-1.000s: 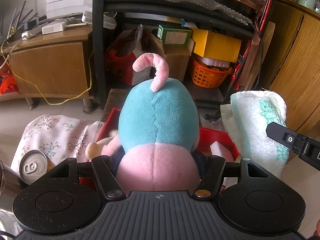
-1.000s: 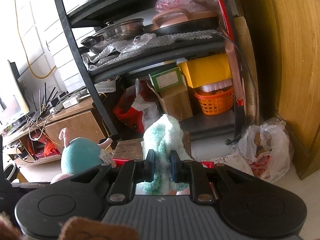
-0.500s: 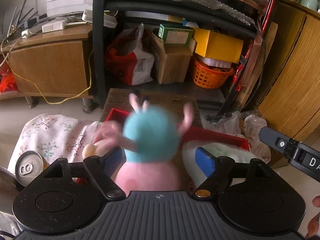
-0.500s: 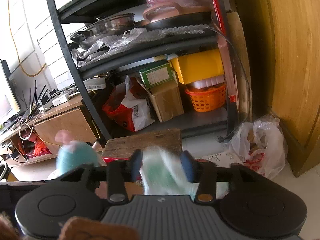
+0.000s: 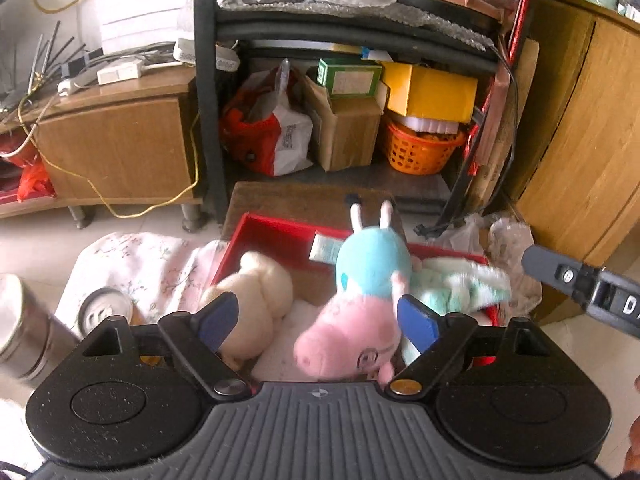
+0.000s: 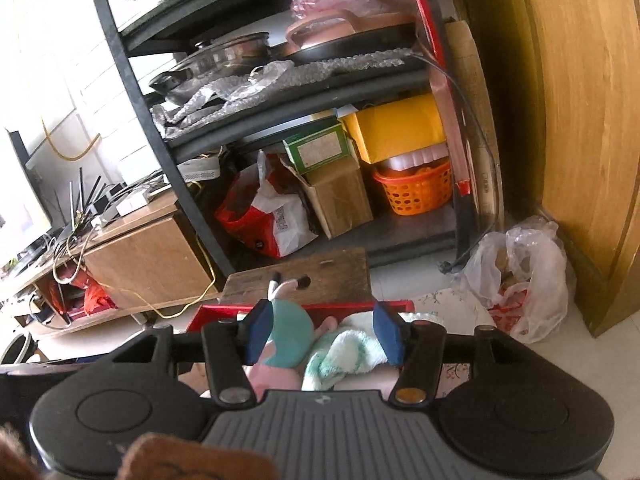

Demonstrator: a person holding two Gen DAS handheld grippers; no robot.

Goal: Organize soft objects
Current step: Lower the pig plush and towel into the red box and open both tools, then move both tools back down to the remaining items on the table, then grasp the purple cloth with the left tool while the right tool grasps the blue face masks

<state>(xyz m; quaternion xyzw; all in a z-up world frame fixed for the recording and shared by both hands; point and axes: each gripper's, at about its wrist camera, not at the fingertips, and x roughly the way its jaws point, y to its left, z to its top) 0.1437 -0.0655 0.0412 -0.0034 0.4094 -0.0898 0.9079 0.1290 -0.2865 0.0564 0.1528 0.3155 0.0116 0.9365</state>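
A pink and blue pig plush (image 5: 360,304) lies in the red box (image 5: 264,232), beside a cream plush (image 5: 256,300) on its left and a white-green towel (image 5: 460,284) on its right. My left gripper (image 5: 318,318) is open above the box and holds nothing. In the right wrist view my right gripper (image 6: 322,330) is open above the towel (image 6: 344,354) and the pig plush (image 6: 290,334), with the red box (image 6: 352,308) below. The right gripper's finger shows in the left wrist view (image 5: 580,280).
A floral cloth (image 5: 132,264) and metal cans (image 5: 102,310) lie left of the box. A wooden stool (image 5: 296,200), a black shelf rack (image 5: 208,92) with boxes and an orange basket (image 5: 420,152) stand behind. A wooden cabinet (image 5: 580,128) and plastic bag (image 6: 524,276) are right.
Both grippers opened. The pig plush dropped from my left gripper into the red box, and the towel dropped from my right gripper beside it.
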